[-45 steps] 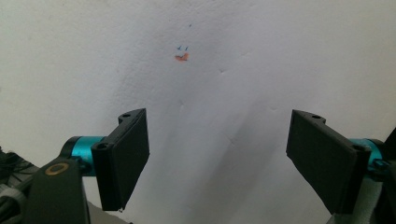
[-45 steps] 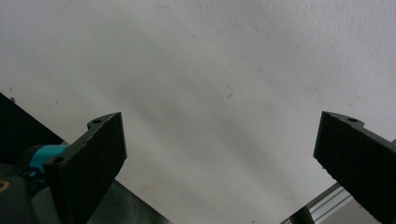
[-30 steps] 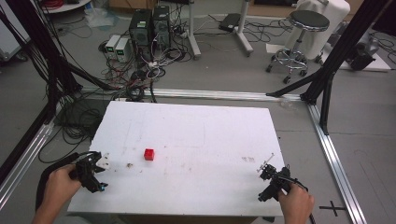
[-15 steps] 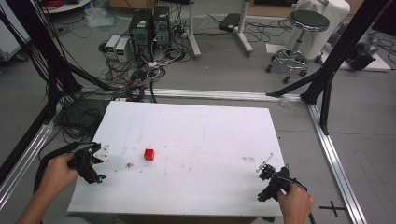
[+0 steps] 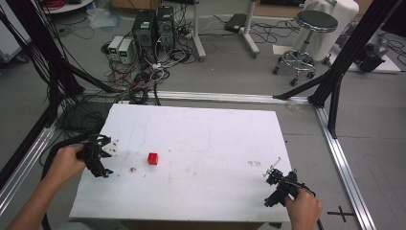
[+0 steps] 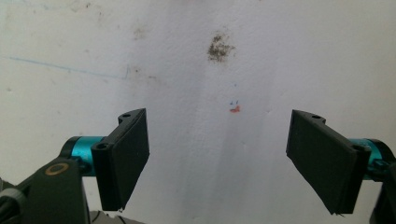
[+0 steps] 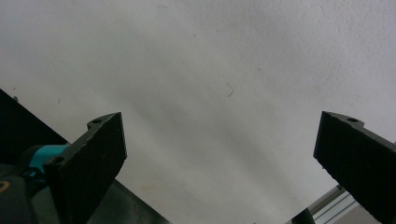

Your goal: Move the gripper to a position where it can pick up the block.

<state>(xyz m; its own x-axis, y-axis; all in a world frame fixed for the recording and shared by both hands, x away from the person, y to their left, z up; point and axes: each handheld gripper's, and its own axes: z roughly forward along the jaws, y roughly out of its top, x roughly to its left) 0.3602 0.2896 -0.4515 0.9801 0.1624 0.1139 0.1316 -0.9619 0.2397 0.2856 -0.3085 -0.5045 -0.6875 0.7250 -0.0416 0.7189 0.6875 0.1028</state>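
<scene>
A small red cube (image 5: pixel 152 158) sits on the white table (image 5: pixel 201 134), left of centre. My left gripper (image 5: pixel 109 160) hovers near the left edge, a hand's width left of the cube, its jaws wide apart. In the left gripper view the left gripper (image 6: pixel 217 158) is open over bare white surface with a brown smudge (image 6: pixel 219 46) and a small red mark (image 6: pixel 235 109) ahead. My right gripper (image 5: pixel 273 187) rests near the front right corner; in the right gripper view the right gripper (image 7: pixel 219 163) stands open, nothing between its pads.
Black frame posts (image 5: pixel 344 52) flank the table, with aluminium rails (image 5: pixel 344 158) on the floor beside it. Computers and tangled cables (image 5: pixel 148 33) lie behind the table, and a stool (image 5: pixel 309 33) stands at the back right. Faint stains (image 5: pixel 253 164) mark the tabletop.
My left gripper has risen and moved forward and slightly right, towards the red cube. The right gripper and the cube have stayed put.
</scene>
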